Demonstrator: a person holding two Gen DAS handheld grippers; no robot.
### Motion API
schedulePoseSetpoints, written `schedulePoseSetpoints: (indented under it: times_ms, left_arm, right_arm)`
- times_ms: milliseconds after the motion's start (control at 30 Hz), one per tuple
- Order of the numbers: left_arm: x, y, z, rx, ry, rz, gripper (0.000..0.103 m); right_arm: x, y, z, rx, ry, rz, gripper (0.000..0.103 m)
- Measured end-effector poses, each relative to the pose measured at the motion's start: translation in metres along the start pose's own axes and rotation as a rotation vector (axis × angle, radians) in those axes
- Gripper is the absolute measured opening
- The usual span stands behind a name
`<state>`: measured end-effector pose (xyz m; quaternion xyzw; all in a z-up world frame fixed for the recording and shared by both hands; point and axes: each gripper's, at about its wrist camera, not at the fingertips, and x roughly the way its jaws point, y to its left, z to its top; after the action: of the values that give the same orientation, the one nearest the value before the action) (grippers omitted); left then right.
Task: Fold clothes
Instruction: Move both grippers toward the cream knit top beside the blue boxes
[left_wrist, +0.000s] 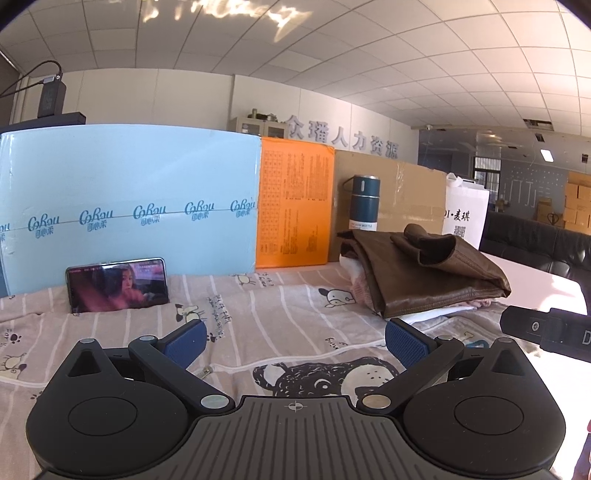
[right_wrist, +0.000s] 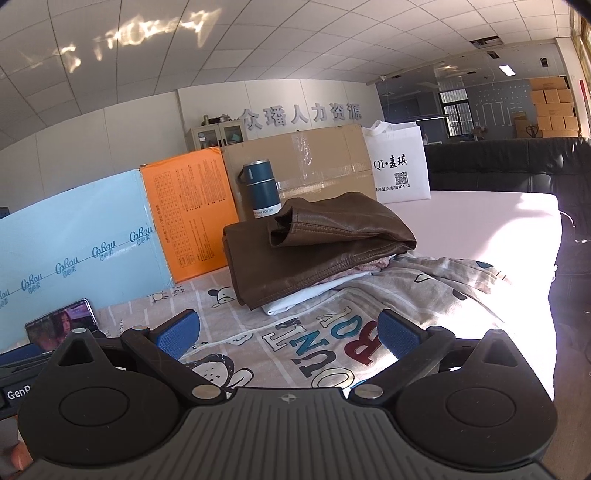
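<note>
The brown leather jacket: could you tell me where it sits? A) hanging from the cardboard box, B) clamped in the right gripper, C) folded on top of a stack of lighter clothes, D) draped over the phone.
C: the brown leather jacket lies folded on pink and white clothes, and the right gripper is open and holds nothing.

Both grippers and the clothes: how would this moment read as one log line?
left gripper: open, empty | right gripper: open, empty | cartoon-print garment: spread flat, unfolded | brown leather jacket: folded, on pile behind
</note>
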<state>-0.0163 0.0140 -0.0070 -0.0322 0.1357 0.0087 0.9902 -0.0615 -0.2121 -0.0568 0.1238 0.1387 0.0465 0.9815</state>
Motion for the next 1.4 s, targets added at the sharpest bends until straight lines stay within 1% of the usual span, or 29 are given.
schedulePoseSetpoints:
  times_ms: [67,167,367,433,567,700,833,967,1100,1167,1233,1400]
  left_arm:
    - [-0.006,0.006,0.004,-0.025,-0.009,-0.005,0.103]
    - [-0.022,0.013,0.009,-0.042,-0.063,0.015,0.103]
    - [-0.048,0.011,0.009,0.002,-0.115,0.077,0.103]
    - [-0.057,0.01,0.007,0.004,-0.13,0.084,0.103]
    - [-0.073,0.009,-0.001,-0.043,-0.14,0.087,0.103]
    - [-0.083,-0.001,-0.008,-0.04,-0.152,0.156,0.103]
    - [-0.098,-0.009,-0.017,-0.053,-0.169,0.196,0.103]
    - [-0.111,-0.018,-0.029,-0.029,-0.15,0.183,0.103]
    - [-0.126,-0.021,-0.045,-0.016,-0.131,0.194,0.103]
    - [-0.135,-0.02,-0.051,-0.022,-0.131,0.213,0.103]
    - [-0.148,-0.016,-0.056,-0.027,-0.147,0.238,0.103]
    - [-0.18,0.004,-0.065,-0.053,-0.193,0.378,0.103]
  right_arm:
    - [-0.002,0.0,0.0,0.001,-0.005,0.025,0.103]
    - [-0.005,0.0,-0.001,0.005,-0.015,0.062,0.103]
    - [-0.009,-0.007,-0.005,0.035,-0.055,0.119,0.103]
    - [-0.01,-0.01,-0.006,0.047,-0.067,0.137,0.103]
    - [-0.013,-0.019,-0.008,0.09,-0.086,0.166,0.103]
    - [-0.017,-0.025,-0.013,0.096,-0.103,0.176,0.103]
    - [-0.023,-0.029,-0.019,0.094,-0.101,0.209,0.103]
    - [-0.032,-0.031,-0.023,0.08,-0.098,0.272,0.103]
    - [-0.042,-0.033,-0.026,0.057,-0.091,0.322,0.103]
    - [-0.047,-0.034,-0.028,0.042,-0.081,0.345,0.103]
    - [-0.05,-0.025,-0.032,0.019,-0.067,0.39,0.103]
    - [-0.056,0.005,-0.04,-0.047,-0.036,0.523,0.103]
